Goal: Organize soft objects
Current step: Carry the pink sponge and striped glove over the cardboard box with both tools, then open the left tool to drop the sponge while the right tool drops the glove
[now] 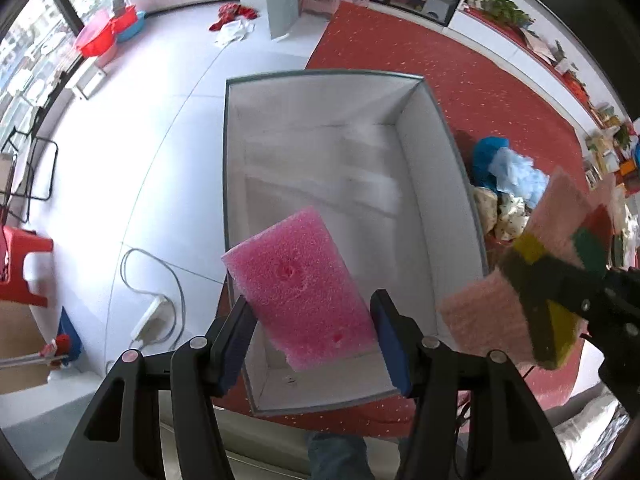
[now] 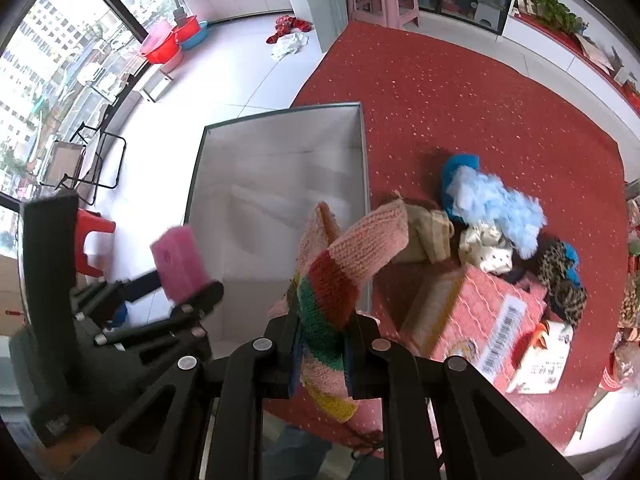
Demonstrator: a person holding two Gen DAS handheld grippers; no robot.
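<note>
Pink sponge (image 1: 304,284), in the centre of the left wrist view, is clamped between the half-open jaws of the left gripper (image 1: 314,334), above the near end of the grey box (image 1: 432,184). In the right wrist view, the right gripper (image 2: 323,354) has its jaws closed tight on a striped knitted piece (image 2: 340,276) at lower centre, over the box's right wall. Its loose ends could catch on this rim and fall onto the red bench (image 2: 460,112).

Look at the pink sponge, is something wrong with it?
Yes. The pink sponge, held by the left hand-held gripper over the white box, has a dent in the middle of its face and a smaller hole near its lower edge. It also sits tilted between the fingers.
</note>
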